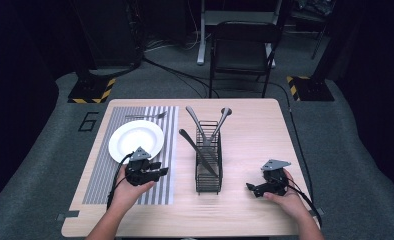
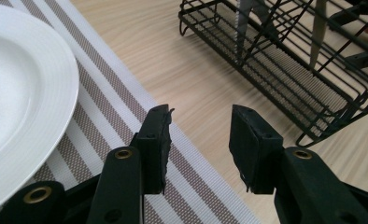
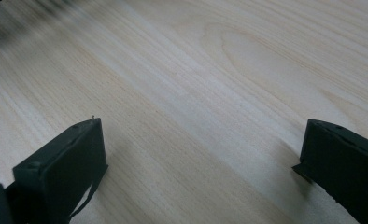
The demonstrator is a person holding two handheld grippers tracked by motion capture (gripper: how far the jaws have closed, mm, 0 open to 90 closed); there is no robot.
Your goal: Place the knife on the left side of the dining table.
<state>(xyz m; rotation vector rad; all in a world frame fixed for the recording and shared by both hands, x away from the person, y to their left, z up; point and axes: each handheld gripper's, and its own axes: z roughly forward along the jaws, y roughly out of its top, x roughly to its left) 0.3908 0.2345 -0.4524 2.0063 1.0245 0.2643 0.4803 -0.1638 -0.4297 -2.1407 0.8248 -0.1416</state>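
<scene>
A white plate (image 1: 136, 140) lies on a grey striped placemat (image 1: 169, 131), with a fork (image 1: 146, 116) along the mat's far edge. A black wire caddy (image 1: 208, 172) in the middle of the table holds several utensils, among them a spoon (image 1: 224, 117) and a knife (image 1: 195, 120). My left gripper (image 1: 162, 172) is open just below the plate, over the mat's right edge. In the left gripper view its jaws (image 2: 198, 140) hold nothing; the plate (image 2: 18, 88) is at the left and the caddy (image 2: 285, 70) at the upper right. My right gripper (image 1: 250, 188) is open right of the caddy; its jaws (image 3: 201, 158) stand wide over bare wood.
The wooden table (image 1: 255, 130) has bare room to the right of the caddy and along the front edge. A black chair (image 1: 242, 47) stands behind the table's far side, with cables on the floor.
</scene>
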